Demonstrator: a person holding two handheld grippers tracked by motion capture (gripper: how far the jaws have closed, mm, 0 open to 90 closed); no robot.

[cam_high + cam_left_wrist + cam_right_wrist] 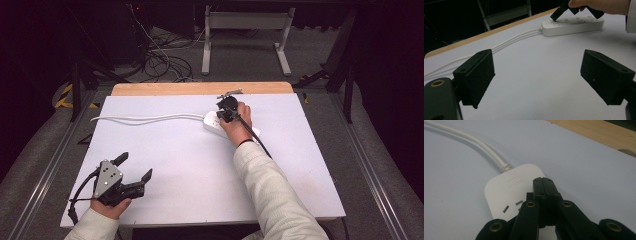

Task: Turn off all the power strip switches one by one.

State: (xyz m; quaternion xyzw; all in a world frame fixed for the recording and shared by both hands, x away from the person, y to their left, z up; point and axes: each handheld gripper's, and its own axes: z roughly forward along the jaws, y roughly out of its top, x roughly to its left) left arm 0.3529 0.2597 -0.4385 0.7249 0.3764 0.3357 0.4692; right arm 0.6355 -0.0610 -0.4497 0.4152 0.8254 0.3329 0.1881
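**Right tool pressed to power strip**

I see the white power strip point(227, 126) far right of centre on the table point(190, 165), cable point(145, 118) trailing left, rounded corners, slotted sockets. My right gripper point(545, 185), jaws together, tips down on it. Left gripper point(134, 167) near edge, jaws wide apart.

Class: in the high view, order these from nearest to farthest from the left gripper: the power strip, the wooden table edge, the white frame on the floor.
From the left gripper:
1. Power strip, mid-table, right.
2. Wooden table edge, far side.
3. White frame, on the floor beyond.
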